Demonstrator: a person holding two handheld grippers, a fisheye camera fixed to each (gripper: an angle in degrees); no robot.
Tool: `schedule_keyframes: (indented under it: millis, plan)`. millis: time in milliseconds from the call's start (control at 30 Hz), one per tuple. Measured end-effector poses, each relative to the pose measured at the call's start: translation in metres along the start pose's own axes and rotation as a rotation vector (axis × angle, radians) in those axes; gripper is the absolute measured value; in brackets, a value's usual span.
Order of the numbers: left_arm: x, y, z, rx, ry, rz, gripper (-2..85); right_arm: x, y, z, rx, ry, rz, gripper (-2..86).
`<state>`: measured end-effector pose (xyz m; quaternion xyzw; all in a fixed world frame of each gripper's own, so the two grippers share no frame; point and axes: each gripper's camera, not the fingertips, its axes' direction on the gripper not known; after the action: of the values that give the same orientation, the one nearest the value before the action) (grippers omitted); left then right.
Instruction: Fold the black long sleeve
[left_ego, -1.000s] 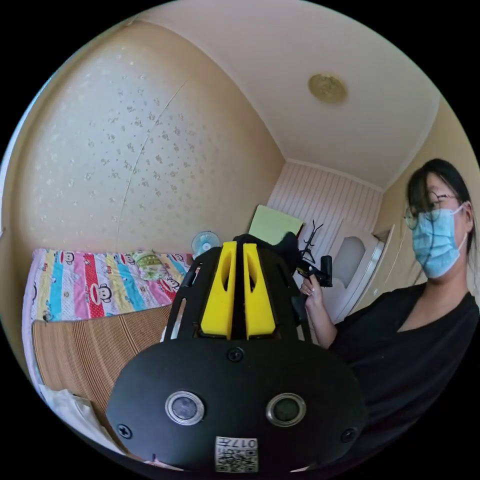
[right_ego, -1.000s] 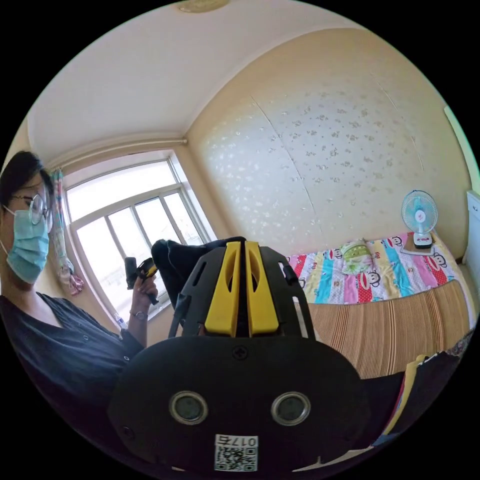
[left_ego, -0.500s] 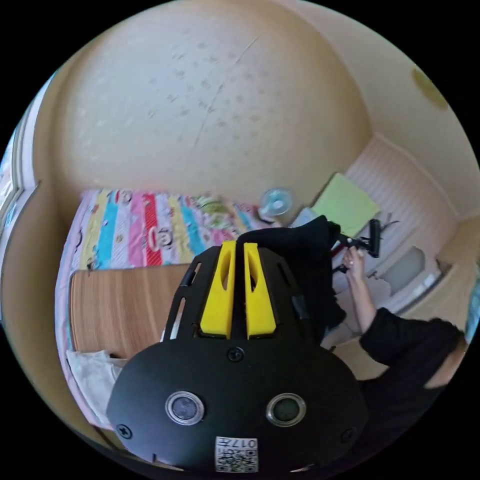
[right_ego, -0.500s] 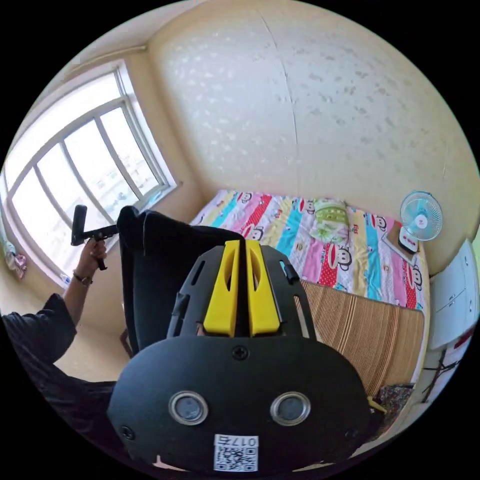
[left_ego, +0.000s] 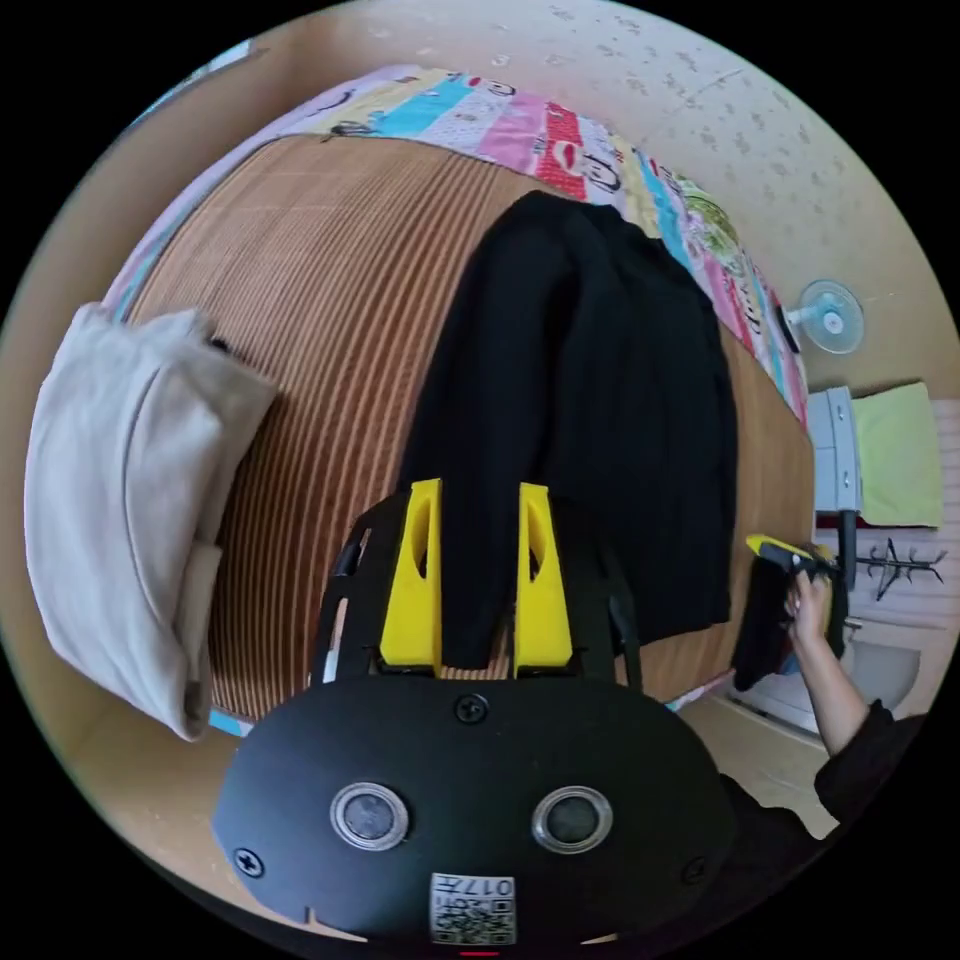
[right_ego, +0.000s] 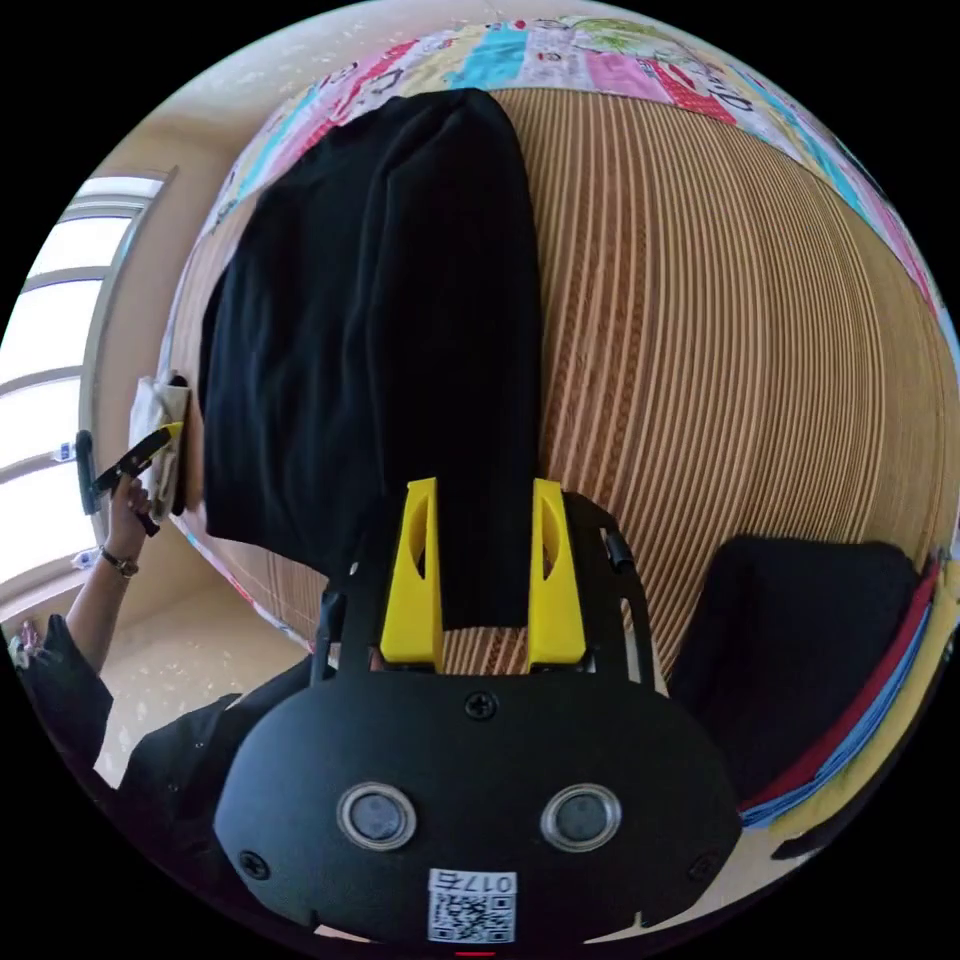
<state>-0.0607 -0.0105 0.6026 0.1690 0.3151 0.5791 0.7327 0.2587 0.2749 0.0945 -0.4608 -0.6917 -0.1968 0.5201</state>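
Left gripper view: black long sleeve (left_ego: 590, 400) is lying flat on the striped mat (left_ego: 330, 330). Left gripper (left_ego: 480, 500) is hovering with jaws apart over the shirt's near edge. Right gripper (right_ego: 485, 500) is doing the same, jaws spread, gripping nothing. Beige cloth (left_ego: 120, 500) is sitting beside the mat; dark folded stack (right_ego: 800, 650) is resting on the mat's other side.

Printed marks I can see from here: one sticker on each claw body.
A white sticker (left_ego: 473, 908) sits bottom centre on the left claw (left_ego: 480, 492) housing, and a twin sticker (right_ego: 473, 906) on the right claw (right_ego: 484, 488) housing. Each has a code square under a short printed line.
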Motion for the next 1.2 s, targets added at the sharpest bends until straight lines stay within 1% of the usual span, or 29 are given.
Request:
schedule_keyframes:
  millis: [67,100,167,200,233,300,367,400,433,467,500,533,567,600,633,667,700,733,767,800,833,867,933,1000,1033,1067,1133,1167,1200]
  plan:
    - [-0.013,0.020,0.000,0.009,-0.086,-0.007,12.3,0.004,0.027,0.022,-0.027,0.065,0.021,10.2]
    - [-0.020,0.028,0.004,-0.019,-0.120,0.007,12.3,0.004,0.031,0.027,-0.045,0.061,0.013,8.6]
    - [-0.028,0.028,0.018,-0.132,-0.176,0.053,11.4,0.006,0.036,0.030,-0.084,0.031,-0.038,5.1]
    - [-0.031,0.024,0.017,-0.152,-0.202,0.106,9.4,0.009,0.033,0.026,-0.090,0.029,-0.032,4.8]
    - [-0.031,0.015,0.008,-0.171,-0.190,0.198,6.8,0.021,0.024,0.013,-0.116,0.005,-0.028,4.3]
    - [-0.040,-0.008,-0.011,-0.264,-0.169,0.296,3.5,0.044,0.004,-0.021,-0.131,-0.058,-0.039,4.0]
    - [-0.059,-0.034,-0.067,-0.200,-0.143,0.303,3.1,0.081,-0.022,-0.100,-0.016,0.017,-0.021,4.0]
    - [-0.080,-0.050,-0.118,-0.113,-0.125,0.260,3.0,0.092,-0.029,-0.123,0.023,0.050,-0.008,4.1]
    - [-0.105,-0.063,-0.167,-0.026,-0.128,0.177,3.5,0.114,-0.040,-0.166,0.104,0.119,0.039,4.3]
    - [-0.119,-0.068,-0.191,0.020,-0.136,0.127,3.7,0.138,-0.048,-0.205,0.188,0.193,0.098,4.7]
    - [-0.150,-0.071,-0.236,0.113,-0.178,0.014,4.2,0.148,-0.051,-0.221,0.225,0.235,0.128,5.1]
    - [-0.177,-0.064,-0.272,0.205,-0.259,-0.104,4.8,0.166,-0.052,-0.245,0.286,0.329,0.201,6.0]
    - [-0.188,-0.058,-0.286,0.252,-0.301,-0.161,5.2,0.179,-0.051,-0.258,0.329,0.395,0.287,7.6]
    - [-0.204,-0.041,-0.307,0.343,-0.335,-0.247,6.4,0.183,-0.050,-0.260,0.340,0.399,0.315,8.5]
    - [-0.212,-0.024,-0.314,0.406,-0.284,-0.270,7.9,0.183,-0.047,-0.257,0.349,0.354,0.325,9.2]
    - [-0.214,-0.016,-0.313,0.418,-0.235,-0.261,7.9,0.176,-0.041,-0.245,0.358,0.267,0.303,9.4]
    - [-0.213,-0.005,-0.299,0.402,-0.113,-0.220,8.1,0.170,-0.038,-0.236,0.359,0.211,0.284,9.4]
    - [-0.207,0.001,-0.274,0.335,0.019,-0.167,8.2,0.158,-0.034,-0.210,0.333,0.081,0.230,9.2]
    - [-0.203,0.004,-0.259,0.289,0.081,-0.140,8.3,0.144,-0.032,-0.178,0.267,-0.038,0.176,9.0]
    - [-0.192,0.010,-0.226,0.193,0.174,-0.092,8.4,0.137,-0.031,-0.162,0.228,-0.087,0.156,9.1]
    - [-0.181,0.017,-0.197,0.105,0.228,-0.069,8.5,0.122,-0.028,-0.130,0.161,-0.161,0.122,9.2]
    - [-0.176,0.021,-0.185,0.069,0.247,-0.062,8.6,0.109,-0.025,-0.104,0.109,-0.197,0.096,9.5]
    - [-0.161,0.034,-0.149,-0.078,0.294,-0.011,10.0,0.093,-0.020,-0.070,0.022,-0.229,0.070,10.2]
    - [-0.154,0.046,-0.139,-0.144,0.303,0.010,10.6,0.082,-0.012,-0.046,-0.055,-0.280,0.049,9.4]
    - [-0.152,0.055,-0.147,-0.114,0.322,0.021,10.0,0.076,-0.004,-0.035,-0.096,-0.265,0.029,7.8]
    - [-0.151,0.060,-0.151,-0.110,0.335,0.033,9.7,0.072,0.005,-0.031,-0.113,-0.189,0.004,5.4]
    - [-0.147,0.072,-0.153,-0.209,0.451,0.106,7.7,0.074,0.019,-0.032,-0.111,-0.167,-0.029,4.5]
    - [-0.148,0.076,-0.151,-0.238,0.492,0.110,7.0,0.084,0.025,-0.033,-0.133,-0.216,-0.009,4.1]
    - [-0.152,0.083,-0.146,-0.318,0.582,0.104,5.5,0.089,0.028,-0.033,-0.152,-0.234,0.000,3.9]
